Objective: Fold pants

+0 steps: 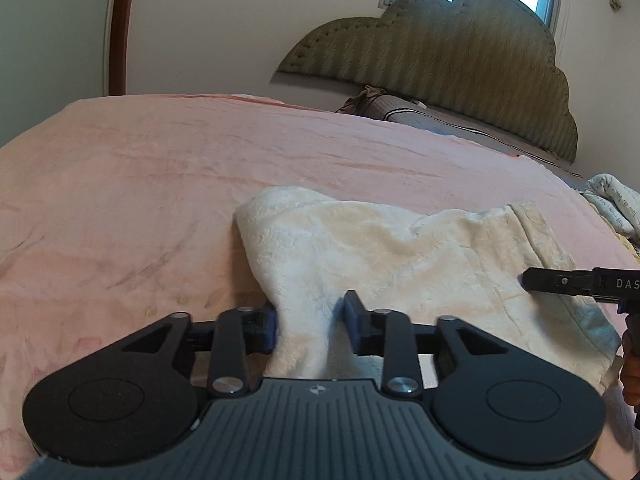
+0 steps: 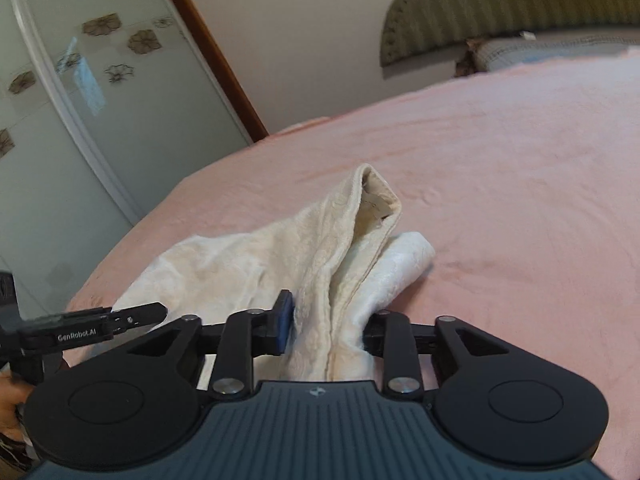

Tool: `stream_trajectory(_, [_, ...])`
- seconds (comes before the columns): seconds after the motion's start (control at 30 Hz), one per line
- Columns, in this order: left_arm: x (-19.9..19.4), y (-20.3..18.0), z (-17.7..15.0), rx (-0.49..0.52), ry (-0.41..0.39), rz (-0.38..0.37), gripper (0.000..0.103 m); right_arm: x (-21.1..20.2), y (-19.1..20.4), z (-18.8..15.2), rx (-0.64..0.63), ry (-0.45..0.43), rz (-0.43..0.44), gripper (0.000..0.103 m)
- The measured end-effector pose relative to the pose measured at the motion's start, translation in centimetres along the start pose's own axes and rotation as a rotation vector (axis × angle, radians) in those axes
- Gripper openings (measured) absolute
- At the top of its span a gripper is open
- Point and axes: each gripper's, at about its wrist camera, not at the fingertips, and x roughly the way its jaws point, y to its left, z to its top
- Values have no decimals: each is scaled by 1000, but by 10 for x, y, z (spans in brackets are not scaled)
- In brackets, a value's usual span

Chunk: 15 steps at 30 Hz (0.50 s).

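Observation:
Cream fleece pants [image 1: 400, 248] lie partly folded on the pink bed sheet [image 1: 160, 184]. My left gripper [image 1: 312, 322] is at their near edge. Its blue pads stand apart with fabric lying loosely between them and a gap beside the right pad, so it is open. From the right wrist view, the pants [image 2: 240, 256] rise in a bunched fold into my right gripper [image 2: 330, 324]. That fold fills the space between its jaws and covers the right finger. The right gripper [image 1: 532, 280] enters the left view from the right, over the pants. The left gripper [image 2: 158, 313] shows at the lower left.
A green padded headboard [image 1: 460, 60] and a grey pillow [image 1: 440, 120] are at the far end of the bed. A white printed cloth [image 1: 612, 200] lies at the right edge. A frosted glass door [image 2: 60, 120] stands beyond the bed's left side. Pink sheet [image 2: 500, 180] spreads wide around the pants.

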Motion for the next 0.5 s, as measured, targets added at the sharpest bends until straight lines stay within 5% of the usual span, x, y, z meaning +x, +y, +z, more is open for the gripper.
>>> stream_trajectory(0.07, [-5, 0, 1, 7, 5, 46, 64, -5, -7, -4, 35, 6, 6, 38])
stream_trajectory(0.2, [-35, -7, -2, 49, -68, 158, 67, -26, 14, -10, -55, -60, -133, 43])
stream_trajectory(0.4, [-56, -55, -17, 173, -51, 18, 73, -58, 76, -30, -360, -242, -309, 45])
stream_trajectory(0.5, [-30, -65, -31, 195, 32, 12, 74, -54, 94, -35, -430, -165, -212, 45])
